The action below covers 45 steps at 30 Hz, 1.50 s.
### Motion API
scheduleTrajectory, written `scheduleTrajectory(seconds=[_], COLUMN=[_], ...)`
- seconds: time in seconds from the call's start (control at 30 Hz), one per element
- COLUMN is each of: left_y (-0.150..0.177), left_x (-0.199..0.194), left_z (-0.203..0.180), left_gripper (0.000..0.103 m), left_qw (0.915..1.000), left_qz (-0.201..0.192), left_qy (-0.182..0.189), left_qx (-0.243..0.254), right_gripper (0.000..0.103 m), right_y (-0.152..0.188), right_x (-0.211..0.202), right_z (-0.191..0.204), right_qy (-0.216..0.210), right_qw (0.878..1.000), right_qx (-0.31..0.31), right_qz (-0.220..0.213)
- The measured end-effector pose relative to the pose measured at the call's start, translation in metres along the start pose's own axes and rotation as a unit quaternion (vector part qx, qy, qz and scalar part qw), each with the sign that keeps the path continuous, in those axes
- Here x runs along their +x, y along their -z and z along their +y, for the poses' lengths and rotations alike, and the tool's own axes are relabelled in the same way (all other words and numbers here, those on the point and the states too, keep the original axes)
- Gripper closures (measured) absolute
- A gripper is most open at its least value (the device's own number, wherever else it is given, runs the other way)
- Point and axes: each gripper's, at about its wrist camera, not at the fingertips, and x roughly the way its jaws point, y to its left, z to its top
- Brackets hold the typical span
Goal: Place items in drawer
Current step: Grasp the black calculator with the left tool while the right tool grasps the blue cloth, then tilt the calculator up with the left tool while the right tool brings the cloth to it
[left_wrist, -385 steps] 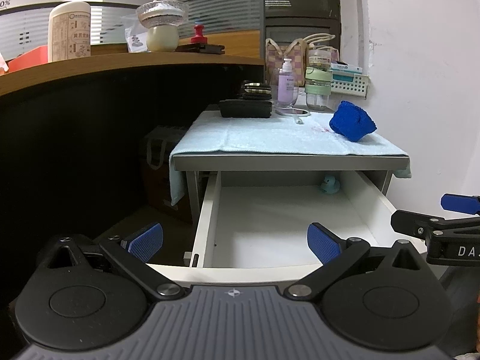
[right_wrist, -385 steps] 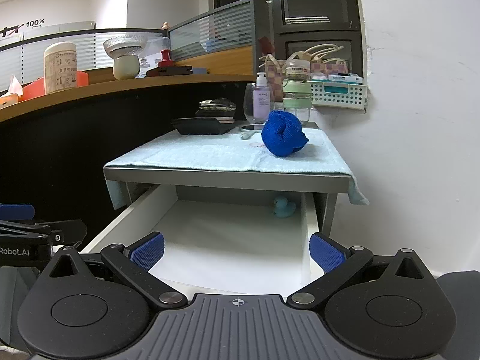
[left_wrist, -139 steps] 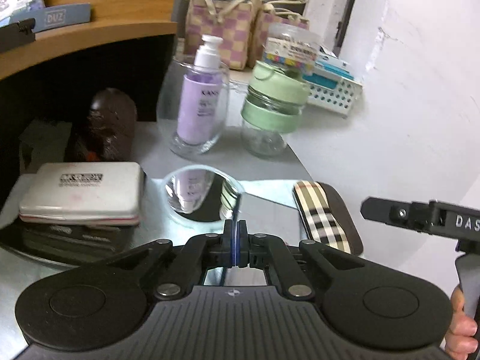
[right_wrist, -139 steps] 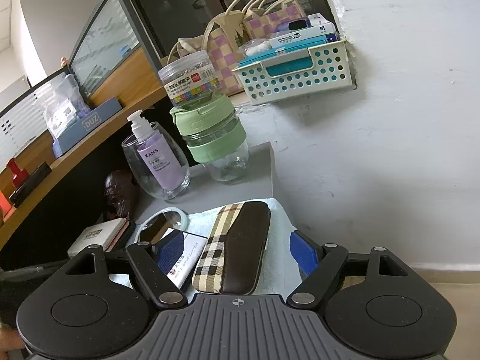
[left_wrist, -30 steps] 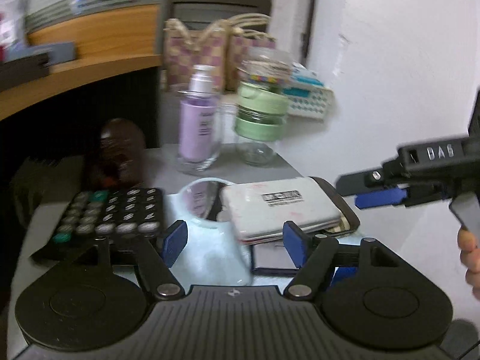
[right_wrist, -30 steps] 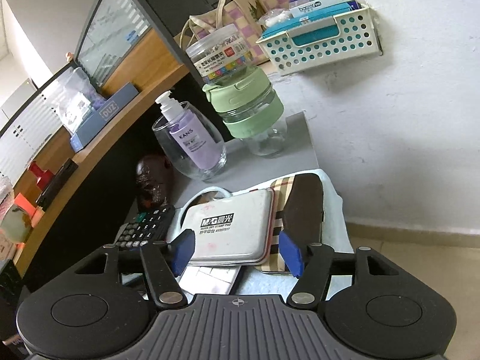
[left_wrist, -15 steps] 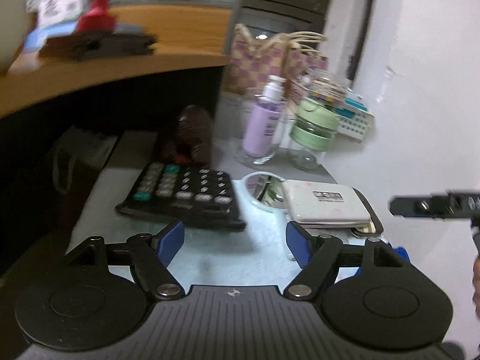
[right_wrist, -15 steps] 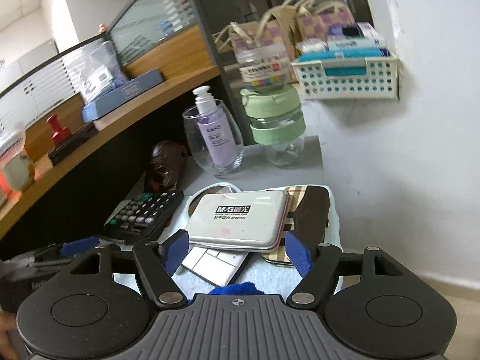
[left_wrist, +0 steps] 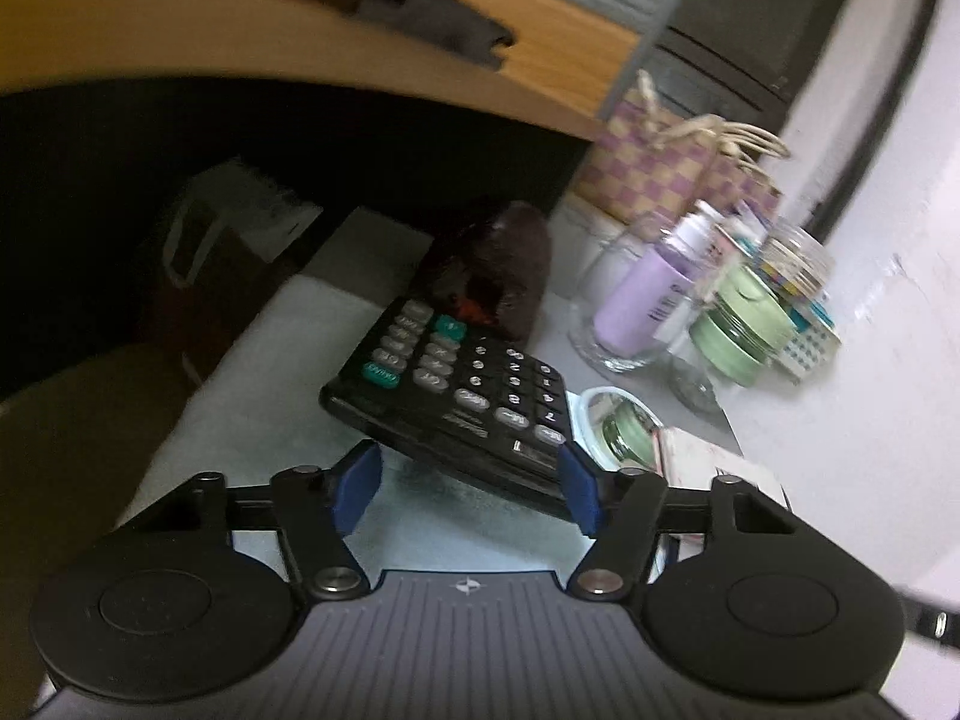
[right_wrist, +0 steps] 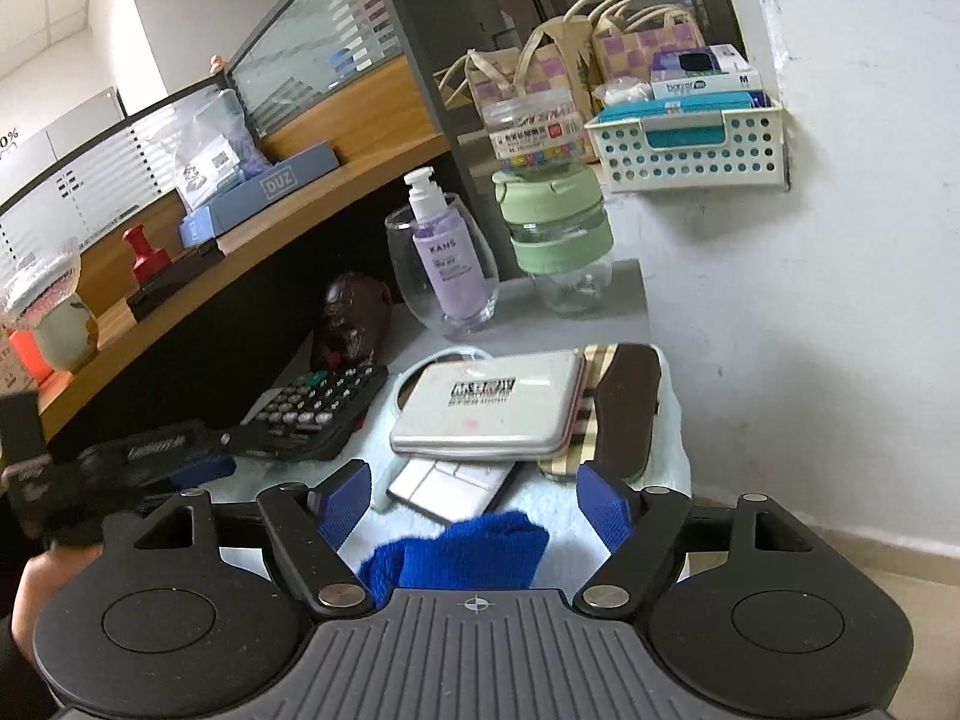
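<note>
1. Nearest the right claw [right_wrist: 474, 501], whose blue pads stand wide apart with nothing between them, a bunched blue fabric bundle [right_wrist: 462, 555] lies on the pale blue towel [right_wrist: 672, 420] spread over the surface, just under the claw.
2. The left claw [left_wrist: 468, 483] is also spread wide; the black push-button calculator [left_wrist: 462, 396] sits between its pads, one near corner raised off the towel. Whether the pads press it I cannot tell; the straddling placement suits a grip on its near edge.
3. Just beyond, the white rectangular stamp-pad case [right_wrist: 489, 411] is stacked on the plaid-and-brown glasses case [right_wrist: 624, 414] and a flat white card [right_wrist: 450, 483], with a round white-rimmed mirror [left_wrist: 618, 423] partly beneath.
4. The drawer is not in view, so what it already holds cannot be read; these items all lie on the surface above.
5. Farthest, a purple pump bottle [right_wrist: 444, 252] in a glass and a green-banded jar [right_wrist: 555, 240] stand by the wall, apart from the stack.
</note>
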Motion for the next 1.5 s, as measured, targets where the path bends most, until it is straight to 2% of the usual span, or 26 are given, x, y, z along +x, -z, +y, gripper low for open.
scheduleTrajectory(seconds=[0.13, 0.3, 0.4, 0.67, 0.93, 1.27, 1.5], left_y=[-0.001, -0.003, -0.003, -0.005, 0.001, 0.014, 0.034], left_x=[0.008, 0.013, 0.011, 0.000, -0.025, -0.071, -0.104], left_z=[0.001, 0.003, 0.005, 0.011, 0.011, 0.025, 0.031], left_gripper=[0.045, 0.047, 0.057, 0.076, 0.087, 0.089, 0.090], left_qw=[0.9999, 0.9999, 0.9998, 0.9990, 0.9978, 0.9956, 0.9936], left_qz=[0.000, 0.007, 0.006, 0.006, 0.010, 0.020, 0.052], left_qy=[-0.005, -0.001, 0.002, 0.026, 0.058, 0.074, 0.084], left_qx=[-0.014, -0.016, -0.020, -0.035, -0.031, -0.054, -0.055], right_gripper=[0.025, 0.025, 0.025, 0.025, 0.025, 0.025, 0.025], right_y=[0.007, 0.012, 0.015, 0.018, 0.019, 0.022, 0.024], right_x=[-0.002, -0.002, -0.001, -0.001, -0.003, -0.010, -0.015], right_z=[0.000, 0.000, 0.001, 0.007, 0.010, 0.014, 0.017], right_qy=[0.003, 0.000, -0.004, -0.005, -0.001, -0.002, -0.003], right_qw=[1.000, 1.000, 1.000, 1.000, 1.000, 1.000, 1.000], right_qx=[-0.003, 0.001, 0.004, -0.003, -0.003, -0.011, -0.015], right_qz=[0.005, 0.011, 0.016, 0.019, 0.020, 0.017, 0.017])
